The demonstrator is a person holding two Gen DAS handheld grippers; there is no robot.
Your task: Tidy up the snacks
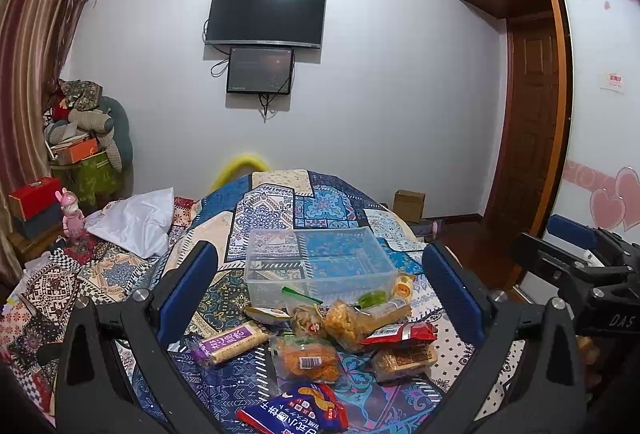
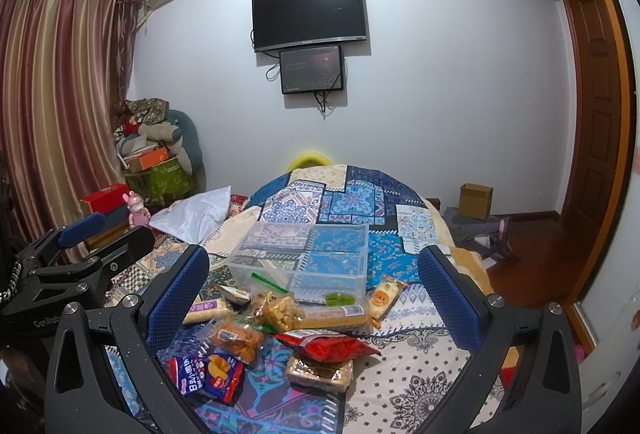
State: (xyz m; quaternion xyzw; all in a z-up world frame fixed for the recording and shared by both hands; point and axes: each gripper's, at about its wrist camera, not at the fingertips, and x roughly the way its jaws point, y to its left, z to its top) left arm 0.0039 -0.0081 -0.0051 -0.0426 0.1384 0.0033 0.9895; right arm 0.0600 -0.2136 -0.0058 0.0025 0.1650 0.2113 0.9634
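A clear empty plastic box (image 1: 320,262) (image 2: 304,258) stands on the patterned bedspread. In front of it lies a pile of snack packets: a purple rice-cracker pack (image 1: 230,344), an orange snack bag (image 1: 308,358), a red packet (image 1: 400,333) (image 2: 326,345), a blue chip bag (image 1: 298,412) (image 2: 208,374), and a long yellow biscuit pack (image 2: 332,314). My left gripper (image 1: 320,290) is open and empty, above the pile. My right gripper (image 2: 312,294) is open and empty, also above the pile. Each gripper shows in the other's view, the right (image 1: 576,254) and the left (image 2: 80,234).
The bed (image 1: 120,274) carries a white pillow (image 1: 136,222) at its left. A pink figurine (image 1: 72,212) and a red box (image 1: 34,196) stand by the curtain. A cardboard box (image 2: 476,200) sits on the floor at the right, near the wooden door.
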